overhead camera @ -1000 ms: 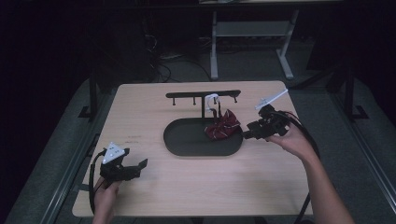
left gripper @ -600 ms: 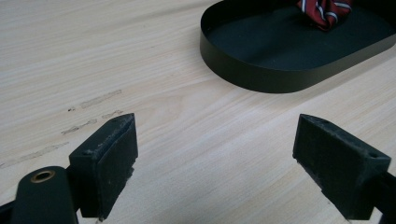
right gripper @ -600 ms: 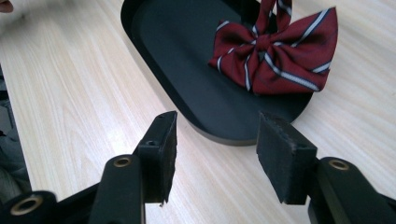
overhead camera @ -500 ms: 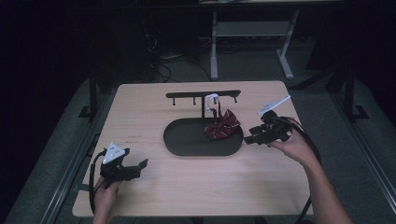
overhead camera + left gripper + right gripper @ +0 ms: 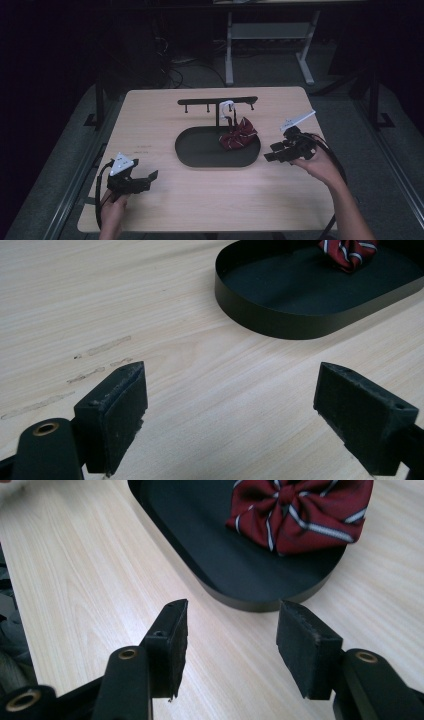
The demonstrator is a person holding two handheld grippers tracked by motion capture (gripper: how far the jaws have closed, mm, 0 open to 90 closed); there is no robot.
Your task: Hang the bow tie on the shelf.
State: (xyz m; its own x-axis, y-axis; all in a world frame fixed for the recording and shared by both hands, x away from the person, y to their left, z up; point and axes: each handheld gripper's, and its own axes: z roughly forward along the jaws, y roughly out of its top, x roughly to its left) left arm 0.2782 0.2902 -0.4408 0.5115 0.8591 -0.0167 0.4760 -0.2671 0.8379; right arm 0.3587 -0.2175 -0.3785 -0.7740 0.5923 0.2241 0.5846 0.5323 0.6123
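The bow (image 5: 239, 138), dark red with pale stripes, lies in the right end of the black tray (image 5: 200, 150), below a black rack (image 5: 217, 101) whose post rises at the tray's far rim. A white tag or loop (image 5: 226, 106) hangs at the post; what it is cannot be made out.

The right gripper (image 5: 272, 153) sits just beside the tray's right end, apart from it. Its jaws have just been opening and now stand wide with nothing between them. In the right gripper view (image 5: 230, 645) the bow (image 5: 300, 512) is cut off by the top edge and the tray (image 5: 250, 597) runs out at upper left.

The left gripper (image 5: 149, 178) rests near the table's (image 5: 300, 200) front left corner, well apart from the tray, jaws wide apart and empty (image 5: 230, 415). Its view shows only the near curve of the tray (image 5: 280, 322) and a sliver of bow (image 5: 349, 251) at the top edge. Faint scuffs (image 5: 95, 357) mark the wood. The floor beyond the table is too dark to read.
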